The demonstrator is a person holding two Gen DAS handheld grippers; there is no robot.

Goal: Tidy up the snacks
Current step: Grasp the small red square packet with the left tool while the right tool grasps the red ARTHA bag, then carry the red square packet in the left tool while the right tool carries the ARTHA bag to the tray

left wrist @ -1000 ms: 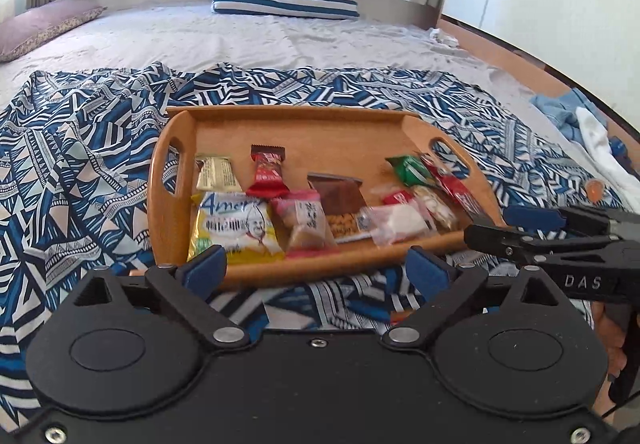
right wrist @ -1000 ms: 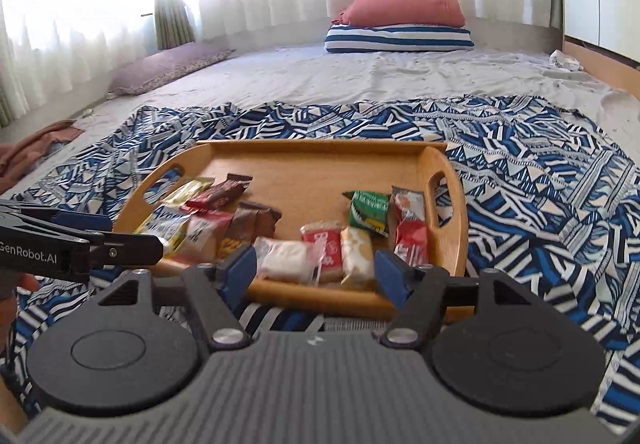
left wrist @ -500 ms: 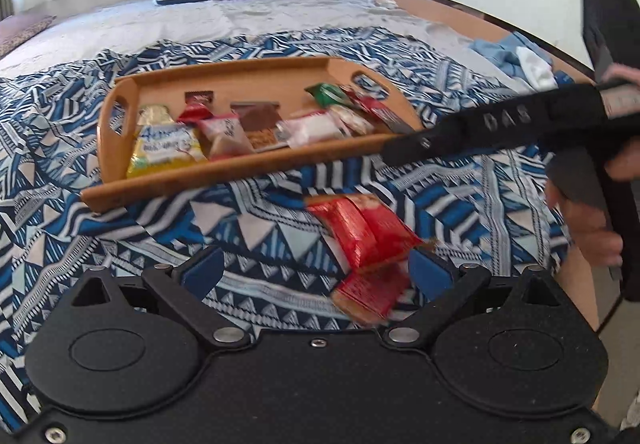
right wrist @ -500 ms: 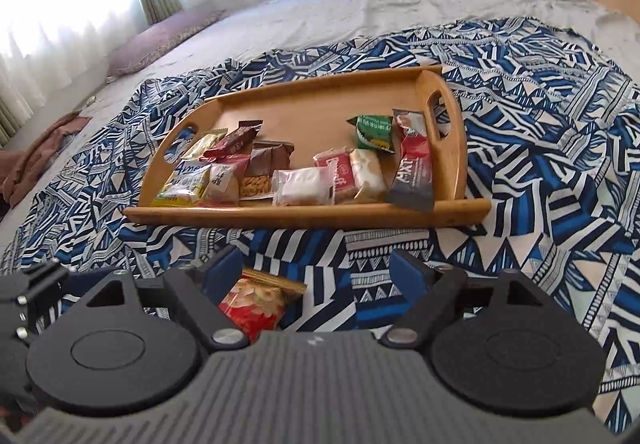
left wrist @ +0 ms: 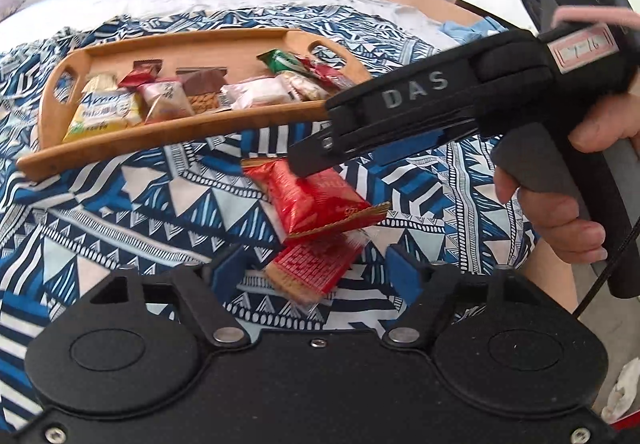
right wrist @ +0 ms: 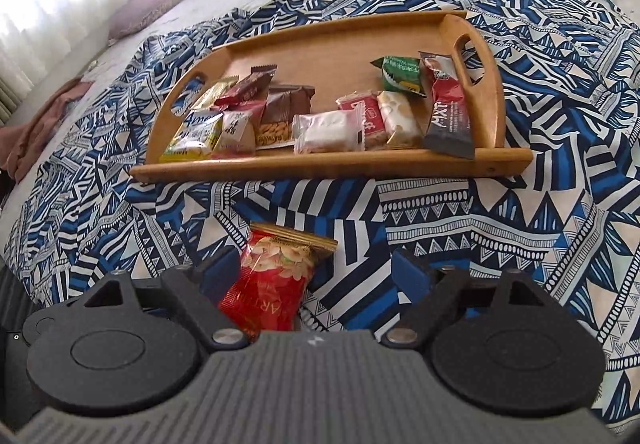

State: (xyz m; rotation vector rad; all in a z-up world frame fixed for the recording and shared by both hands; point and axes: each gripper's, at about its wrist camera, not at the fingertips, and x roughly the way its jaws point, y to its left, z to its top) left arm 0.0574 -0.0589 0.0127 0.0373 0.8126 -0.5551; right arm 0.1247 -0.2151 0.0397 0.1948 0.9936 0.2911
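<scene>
Pickup step: left tongs [left wrist: 316, 270] were closing around wafer packet [left wrist: 310, 270], not yet clamped; right tongs [right wrist: 316, 276] apart over red snack bag [right wrist: 272, 284]. Next, grip and carry to tray [right wrist: 320, 165].

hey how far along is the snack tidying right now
Mostly done: about a dozen packets already sit in the wooden tray. In hand: the left gripper, whose jaws have just been closing, straddles the red wafer packet, not yet gripped. Left: that wafer and the red snack bag on the patterned cloth.
</scene>
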